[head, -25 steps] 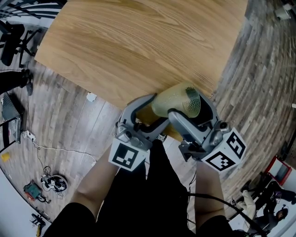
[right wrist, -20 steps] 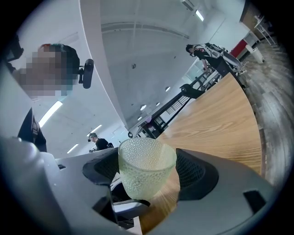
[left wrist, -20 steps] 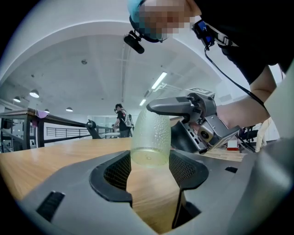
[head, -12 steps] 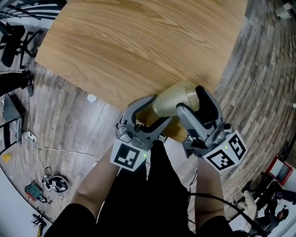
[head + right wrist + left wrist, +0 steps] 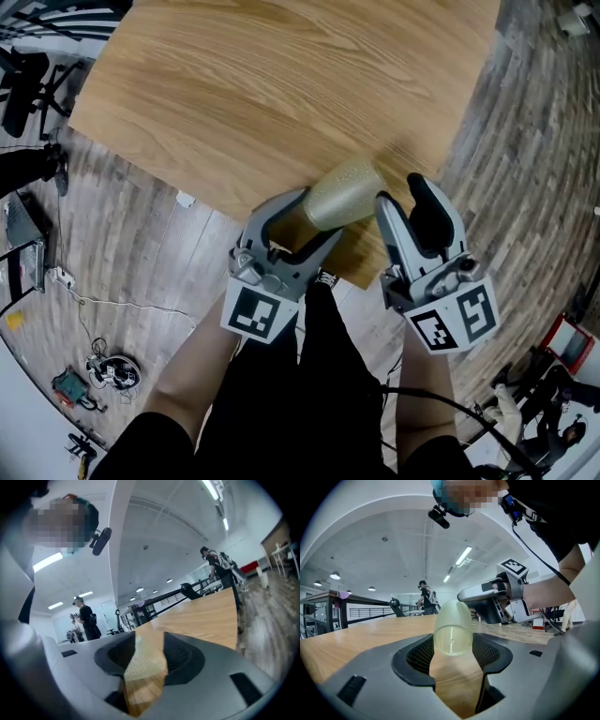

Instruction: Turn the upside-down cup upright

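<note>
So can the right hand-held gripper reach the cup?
Probably yes. The cup, held by the left hand-held gripper, lies just beside the right hand-held gripper, with nothing between them. Its jaws have just been closing but stand apart, gripping nothing.

Pale yellowish translucent cup (image 5: 343,192) — textured, tipped sideways.

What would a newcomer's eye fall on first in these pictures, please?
First, the pale yellow-green cup, held sideways in the left tongs above the near edge of the wooden table. Beside it, the right tongs stand free with nothing between them, their jaws having just been closing.
</note>
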Tool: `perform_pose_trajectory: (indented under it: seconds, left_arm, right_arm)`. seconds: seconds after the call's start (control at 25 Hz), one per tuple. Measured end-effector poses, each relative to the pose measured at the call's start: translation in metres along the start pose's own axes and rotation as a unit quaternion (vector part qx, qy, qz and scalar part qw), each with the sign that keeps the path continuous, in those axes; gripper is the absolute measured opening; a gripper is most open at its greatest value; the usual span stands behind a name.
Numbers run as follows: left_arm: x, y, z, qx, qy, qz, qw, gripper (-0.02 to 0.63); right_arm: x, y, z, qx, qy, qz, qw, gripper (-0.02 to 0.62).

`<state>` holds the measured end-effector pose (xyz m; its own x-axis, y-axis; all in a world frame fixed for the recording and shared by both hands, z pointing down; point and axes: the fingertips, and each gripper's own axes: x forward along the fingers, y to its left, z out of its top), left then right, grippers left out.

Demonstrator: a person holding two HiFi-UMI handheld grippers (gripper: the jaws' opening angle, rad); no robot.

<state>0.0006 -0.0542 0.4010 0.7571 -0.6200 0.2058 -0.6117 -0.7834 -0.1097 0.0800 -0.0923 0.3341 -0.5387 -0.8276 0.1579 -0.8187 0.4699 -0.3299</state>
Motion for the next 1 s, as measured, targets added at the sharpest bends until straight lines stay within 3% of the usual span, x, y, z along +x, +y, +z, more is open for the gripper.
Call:
perform_pose_trajectory:
  seconds: [0.08,0.72,1.0]
  left_arm:
    - [0.001,-0.001,0.002,0.003,-0.002,-0.002,1.0,0.262]
    - [0.0,-0.002,0.01,0.005,0.004,-0.005,1.0,0.261]
    - [0.0,-0.007,0.02,0.007,0.003,-0.014,0.9999,0.258]
  right_arm:
    - [-0.001,-0.002,0.002,-0.039,0.0,-0.027,0.999,0.039]
    - [0.009,-0.016,-0.018,-0.103,0.072,-0.063,0.99,0.015]
    - [0.014,-0.021,-0.041,-0.101,0.11,-0.064,0.987,0.015]
